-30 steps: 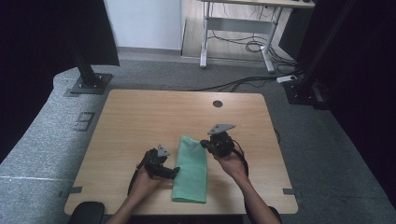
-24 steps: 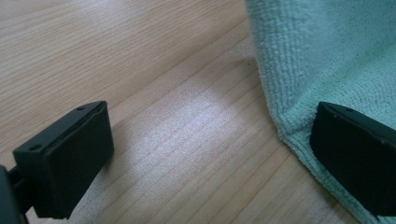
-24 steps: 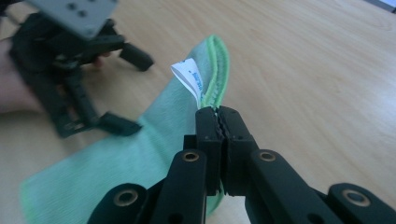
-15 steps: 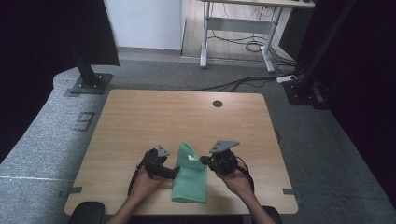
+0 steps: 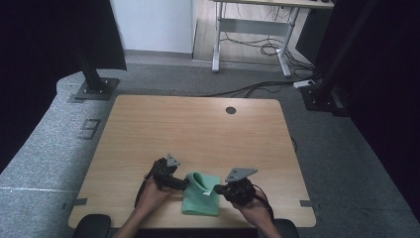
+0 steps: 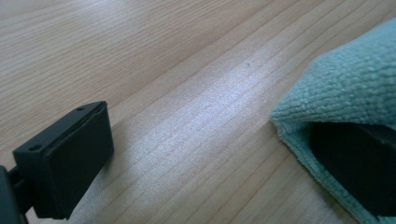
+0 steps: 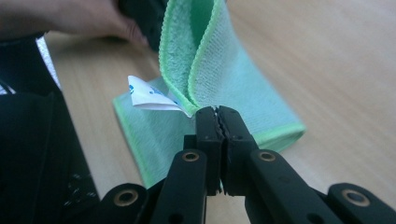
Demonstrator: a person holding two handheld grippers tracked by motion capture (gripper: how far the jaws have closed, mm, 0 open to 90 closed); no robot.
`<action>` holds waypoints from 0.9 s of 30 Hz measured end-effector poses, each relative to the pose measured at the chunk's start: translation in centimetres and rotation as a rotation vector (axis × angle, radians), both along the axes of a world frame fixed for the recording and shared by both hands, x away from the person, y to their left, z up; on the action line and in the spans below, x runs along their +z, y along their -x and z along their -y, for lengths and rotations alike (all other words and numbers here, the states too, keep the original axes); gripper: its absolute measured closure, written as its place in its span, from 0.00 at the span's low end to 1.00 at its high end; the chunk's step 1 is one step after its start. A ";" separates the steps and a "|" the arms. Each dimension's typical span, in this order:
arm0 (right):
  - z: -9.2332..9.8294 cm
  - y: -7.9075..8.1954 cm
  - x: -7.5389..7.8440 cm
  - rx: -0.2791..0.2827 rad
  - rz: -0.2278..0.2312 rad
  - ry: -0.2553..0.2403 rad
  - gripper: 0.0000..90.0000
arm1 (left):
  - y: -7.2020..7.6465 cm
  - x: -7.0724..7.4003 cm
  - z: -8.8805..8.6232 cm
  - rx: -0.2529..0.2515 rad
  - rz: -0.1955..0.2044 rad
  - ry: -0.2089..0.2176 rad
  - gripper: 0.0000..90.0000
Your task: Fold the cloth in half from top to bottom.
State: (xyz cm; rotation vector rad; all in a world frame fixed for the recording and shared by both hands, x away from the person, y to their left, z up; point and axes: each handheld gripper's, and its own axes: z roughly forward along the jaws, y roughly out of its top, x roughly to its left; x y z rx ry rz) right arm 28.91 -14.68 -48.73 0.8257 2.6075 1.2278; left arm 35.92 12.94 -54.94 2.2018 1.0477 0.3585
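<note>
The right gripper (image 7: 217,114) had its jaws pressed fully together on a corner of the green cloth (image 7: 219,84), lifting that corner into a standing fold above the rest, with a white tag (image 7: 152,98) just beside the pinch. The left gripper (image 5: 181,182) stood wide open: one jaw lay bare on the wooden table (image 6: 187,70), the other was tucked under the cloth's edge, pads not pressing. One cloth lay between the two grippers, near the table's front edge.
</note>
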 end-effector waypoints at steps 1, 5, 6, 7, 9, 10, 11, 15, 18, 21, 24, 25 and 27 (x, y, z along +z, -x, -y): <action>0.0 0.1 -0.4 0.002 -0.006 0.003 0.97 | 0.0 0.0 -0.1 -0.008 -0.002 0.009 0.00; 0.0 0.4 -1.7 0.001 -0.039 0.007 0.97 | 0.3 0.4 -0.4 -0.059 -0.037 0.027 0.01; 0.0 0.5 -2.0 -0.001 -0.046 0.007 0.97 | 0.5 0.6 -0.5 -0.082 -0.040 0.022 0.01; -0.1 0.6 -2.3 -0.004 -0.052 0.005 0.97 | 0.7 0.9 -0.6 -0.106 -0.038 0.007 0.01; -0.2 0.7 -2.8 0.000 -0.065 0.004 0.97 | 1.0 1.4 -0.8 -0.136 -0.043 -0.013 0.01; -0.2 0.8 -3.0 0.002 -0.069 0.006 0.96 | 1.0 1.6 -1.0 -0.144 -0.045 -0.016 0.01; -0.3 0.9 -3.2 0.006 -0.071 0.007 0.96 | 1.0 1.8 -1.2 -0.142 -0.047 -0.013 0.02; -0.8 1.5 -3.5 0.019 -0.074 0.016 0.96 | 0.9 2.8 -1.9 -0.106 -0.026 0.006 0.03; -0.9 1.8 -3.9 0.029 -0.080 0.020 0.96 | 0.9 3.4 -1.8 -0.067 0.026 -0.026 0.05; -0.9 2.0 -4.3 0.029 -0.094 0.019 0.96 | 1.0 3.7 -1.5 -0.065 0.047 0.023 0.05; -0.8 2.1 -4.5 0.036 -0.103 0.016 0.95 | 1.2 4.0 -0.6 -0.091 0.055 0.073 0.05; -0.8 2.2 -4.6 0.039 -0.105 0.016 0.95 | 1.3 4.0 -0.3 -0.107 0.055 0.076 0.05; -0.7 2.3 -4.5 0.038 -0.112 0.012 0.92 | 1.6 3.8 0.3 -0.136 0.045 0.081 0.05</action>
